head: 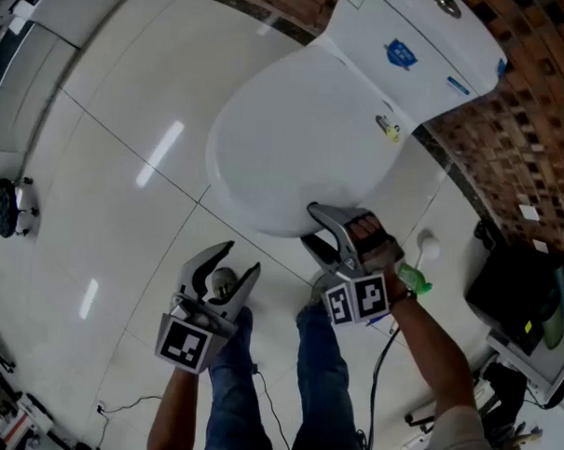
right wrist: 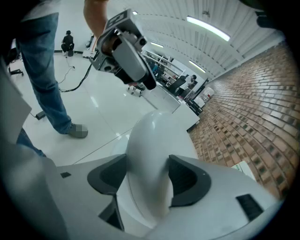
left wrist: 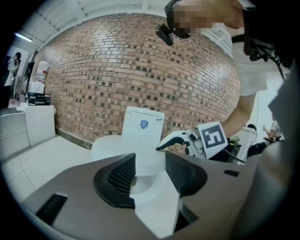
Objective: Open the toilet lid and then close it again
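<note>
A white toilet stands against the brick wall with its lid [head: 295,145] down over the bowl, the tank [head: 411,48] behind it. My right gripper [head: 310,222] is at the lid's front edge, one jaw over the rim and one under it. In the right gripper view the lid's rim [right wrist: 150,140] fills the gap of that gripper [right wrist: 147,180] and touches both pads. My left gripper [head: 243,257] hangs open over the floor, a little short of the bowl's front, with nothing between its jaws. In the left gripper view, my left gripper [left wrist: 150,173] looks at the toilet [left wrist: 140,136] and the right gripper [left wrist: 161,146].
The brick wall [head: 539,119] runs behind and to the right of the toilet. A white and green object [head: 420,258] and a black bin [head: 517,286] sit to the right. A round black item [head: 5,205] lies at the far left. The person's jeans-clad legs [head: 322,380] and cables are below.
</note>
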{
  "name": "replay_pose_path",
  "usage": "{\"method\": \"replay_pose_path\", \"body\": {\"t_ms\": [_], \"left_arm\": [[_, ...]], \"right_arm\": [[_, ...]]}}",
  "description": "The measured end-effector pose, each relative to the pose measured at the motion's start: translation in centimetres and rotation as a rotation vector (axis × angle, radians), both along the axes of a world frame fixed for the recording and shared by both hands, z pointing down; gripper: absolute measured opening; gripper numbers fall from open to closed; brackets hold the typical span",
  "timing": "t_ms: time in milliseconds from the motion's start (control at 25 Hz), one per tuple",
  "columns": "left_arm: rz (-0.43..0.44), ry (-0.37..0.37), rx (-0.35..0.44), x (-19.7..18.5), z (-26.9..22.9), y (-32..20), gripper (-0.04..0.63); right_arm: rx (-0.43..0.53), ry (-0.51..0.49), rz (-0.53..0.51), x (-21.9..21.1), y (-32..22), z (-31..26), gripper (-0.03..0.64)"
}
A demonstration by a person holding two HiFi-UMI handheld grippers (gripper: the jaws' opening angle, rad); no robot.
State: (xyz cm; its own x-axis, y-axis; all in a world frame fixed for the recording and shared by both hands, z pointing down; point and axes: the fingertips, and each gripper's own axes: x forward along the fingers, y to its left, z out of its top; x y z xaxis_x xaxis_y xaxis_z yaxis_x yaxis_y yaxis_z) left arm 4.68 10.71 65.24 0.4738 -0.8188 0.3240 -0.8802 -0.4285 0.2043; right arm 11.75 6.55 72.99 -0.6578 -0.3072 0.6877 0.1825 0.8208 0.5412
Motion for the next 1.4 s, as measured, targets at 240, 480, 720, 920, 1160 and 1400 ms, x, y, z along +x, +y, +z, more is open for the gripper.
{"method": "replay_pose_path", "body": {"t_ms": [240, 480, 720, 920, 1160, 1400], "left_arm": [[-0.001, -0.002, 0.020, 1.0, -5.1, -0.6, 0.193], [0.027, 0.004, 0.073, 3.1, -10.1, -3.9, 0.193], [0.067, 0.015, 0.114, 6.4, -13.8, -6.9, 0.193], [0.077, 0.014, 0.114, 7.6, -15.2, -8.5, 0.192], [0.078, 0.011, 0.110, 7.4, -16.4, -8.8, 0.193], [0.056, -0.013, 0.056, 6.3, -18.6, -8.2, 0.193]], "right_arm": [[-0.112, -0.198, 0.161, 2.5, -3.1, -9.8, 0.230], [-0.147, -0.520, 0.460, 7.9, -13.7, -19.7, 0.159], [-0.144, -0.667, 0.780, 14.7, -26.3, -23.4, 0.092], [-0.167, -0.710, 0.888, 17.4, -31.2, -23.1, 0.084], [-0.241, -0.755, 0.959, 18.2, -32.4, -22.9, 0.084], [-0.275, -0.800, 0.964, 18.6, -30.7, -25.1, 0.089]]}}
